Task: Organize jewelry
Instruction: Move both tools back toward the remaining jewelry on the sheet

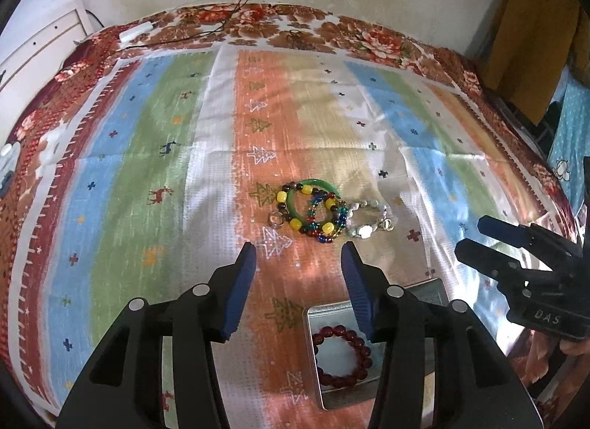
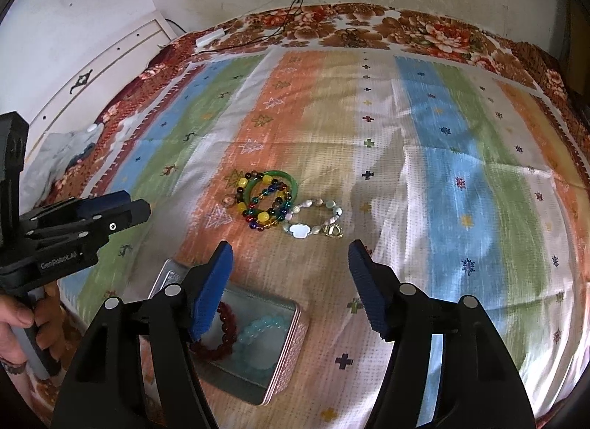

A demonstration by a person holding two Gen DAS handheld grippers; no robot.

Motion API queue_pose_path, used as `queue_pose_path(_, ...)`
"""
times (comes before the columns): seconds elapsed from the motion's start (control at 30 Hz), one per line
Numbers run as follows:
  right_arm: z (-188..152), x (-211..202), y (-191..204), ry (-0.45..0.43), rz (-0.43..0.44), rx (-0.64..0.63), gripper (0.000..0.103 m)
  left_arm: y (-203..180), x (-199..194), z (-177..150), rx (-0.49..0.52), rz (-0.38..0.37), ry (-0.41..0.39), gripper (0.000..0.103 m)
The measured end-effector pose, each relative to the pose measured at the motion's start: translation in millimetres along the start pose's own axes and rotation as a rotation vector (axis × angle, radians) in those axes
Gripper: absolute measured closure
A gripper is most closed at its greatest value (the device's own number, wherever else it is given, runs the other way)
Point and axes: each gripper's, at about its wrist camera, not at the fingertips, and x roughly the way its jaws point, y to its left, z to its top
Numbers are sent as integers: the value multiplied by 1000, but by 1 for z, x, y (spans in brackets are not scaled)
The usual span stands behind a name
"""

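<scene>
Nearest, the left gripper (image 1: 298,246) and the right gripper (image 2: 291,244) both stand with jaws spread, nothing between the blue pads. The right one is lettered "DAS" as seen from the left wrist; the left one reads "GenRobot.AI" as seen from the right wrist.

Below them an open metal tin (image 2: 291,329) sits on the striped cloth (image 2: 442,178). It holds a dark red bead bracelet (image 1: 341,355) and a pale blue bead bracelet (image 2: 263,329). The right gripper's left finger cuts across the tin in its own view, hiding part of the red bracelet.

Further out, loose on the cloth, lies a pile: a green bangle (image 1: 313,204) overlapped by a yellow-and-dark bead bracelet (image 1: 295,223) and a multicolour bead strand (image 1: 326,233). A small ring-like item (image 1: 276,220), possibly clear glass, touches its left edge. Just right lies a white stone bracelet (image 2: 317,220).

Beyond, a floral blanket (image 2: 424,30), black cables (image 2: 295,16) and the wall.
</scene>
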Motion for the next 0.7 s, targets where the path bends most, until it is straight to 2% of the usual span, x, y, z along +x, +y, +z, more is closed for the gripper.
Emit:
queue_pose_path(0.13,4,9,-5,12,-6,3,38,-1,1,3,8,-12,-7,56)
queue_pose_path(0.27,5,24,-11,50,-26,9,38,6,12,2,-4,-2,30,56)
queue_pose_path(0.4,7,29,-17,63,-14,31,38,9,17,9,-7,6,28,56)
queue_pose_path(0.7,11,50,-25,110,-50,11,38,7,32,16,14,7,56,56)
